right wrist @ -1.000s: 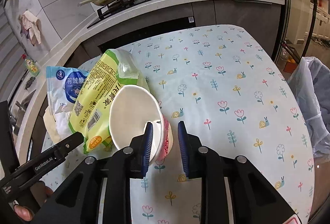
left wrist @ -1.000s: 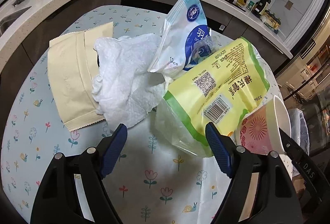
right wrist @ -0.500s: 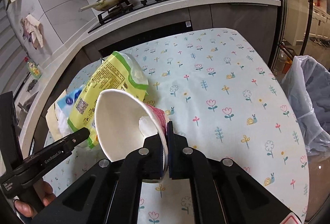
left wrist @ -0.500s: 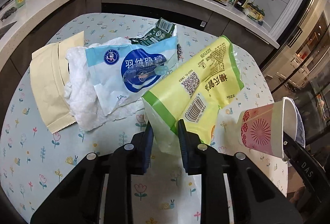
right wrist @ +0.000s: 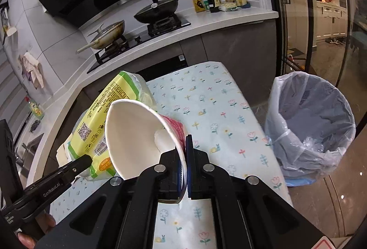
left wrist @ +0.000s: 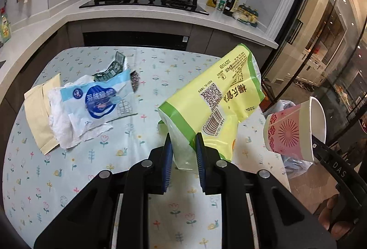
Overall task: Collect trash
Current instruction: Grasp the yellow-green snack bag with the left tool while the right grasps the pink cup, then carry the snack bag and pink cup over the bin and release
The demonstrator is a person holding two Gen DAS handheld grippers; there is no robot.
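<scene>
Yellow bag pinched in left gripper, cup rim in right gripper, you are carrying both; next, reach the bin.

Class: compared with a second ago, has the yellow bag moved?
Yes. The yellow bag, once against the tissue pile, is now lifted rightward off the table in the left gripper.

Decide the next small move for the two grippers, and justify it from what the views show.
Probably swing the right gripper over the lined trash bin and let go. Its jaws pinch the paper cup's rim, the left gripper grips the yellow bag, both are lifted off the table, and the bin stands open beside it.
</scene>
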